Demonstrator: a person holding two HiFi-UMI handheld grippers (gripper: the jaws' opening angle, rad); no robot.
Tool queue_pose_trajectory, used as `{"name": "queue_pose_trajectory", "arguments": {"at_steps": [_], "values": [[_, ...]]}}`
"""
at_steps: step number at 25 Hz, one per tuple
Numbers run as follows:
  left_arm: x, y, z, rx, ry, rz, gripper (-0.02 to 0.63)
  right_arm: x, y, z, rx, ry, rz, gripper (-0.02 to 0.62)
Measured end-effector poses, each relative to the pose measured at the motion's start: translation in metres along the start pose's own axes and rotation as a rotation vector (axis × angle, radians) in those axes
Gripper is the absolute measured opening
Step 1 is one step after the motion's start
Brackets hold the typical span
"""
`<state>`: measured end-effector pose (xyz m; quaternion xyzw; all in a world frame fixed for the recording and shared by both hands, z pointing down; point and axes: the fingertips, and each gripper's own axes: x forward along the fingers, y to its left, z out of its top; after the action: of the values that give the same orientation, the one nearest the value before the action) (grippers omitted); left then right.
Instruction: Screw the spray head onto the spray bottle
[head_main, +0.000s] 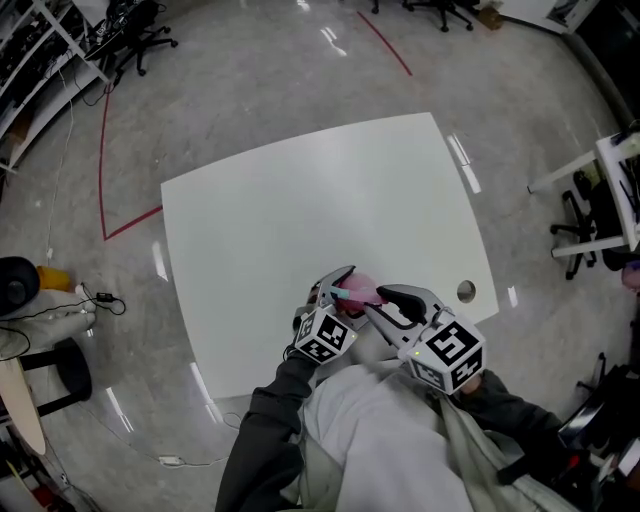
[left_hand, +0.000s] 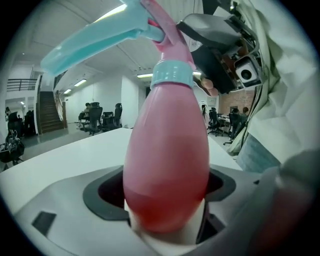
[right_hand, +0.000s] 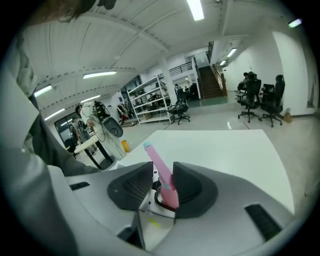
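head view: my left gripper (head_main: 338, 286) and right gripper (head_main: 386, 295) meet at the near edge of the table (head_main: 300, 200) | left gripper view: jaws clamp the pink spray bottle (left_hand: 167, 165); spray head (left_hand: 100, 42) on its neck | right gripper view: jaws pinch the spray head

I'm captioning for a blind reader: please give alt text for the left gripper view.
A pink egg-shaped plastic spray bottle stands clamped between the left gripper's jaws, filling the centre. Its light-blue and pink trigger spray head sits on top, with the right gripper closed on it from the right; a white table lies behind.
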<state>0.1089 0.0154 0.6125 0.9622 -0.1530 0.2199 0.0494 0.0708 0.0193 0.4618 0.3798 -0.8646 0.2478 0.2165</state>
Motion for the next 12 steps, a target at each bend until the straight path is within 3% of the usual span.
{"name": "queue_pose_trajectory", "arguments": {"at_steps": [3,7,12], "values": [[0.0,0.001,-0.001,-0.02,-0.022,-0.048,0.431,0.004,-0.002,0.008,-0.023,-0.07,0.01,0.109],[-0.011,-0.004,0.0,-0.024,-0.088,-0.137,0.434,-0.006,-0.014,0.04,-0.202,-0.283,0.005,0.109],[-0.035,-0.007,-0.007,-0.029,-0.114,-0.126,0.434,-0.015,-0.019,0.034,-0.291,-0.321,0.052,0.109]]}}
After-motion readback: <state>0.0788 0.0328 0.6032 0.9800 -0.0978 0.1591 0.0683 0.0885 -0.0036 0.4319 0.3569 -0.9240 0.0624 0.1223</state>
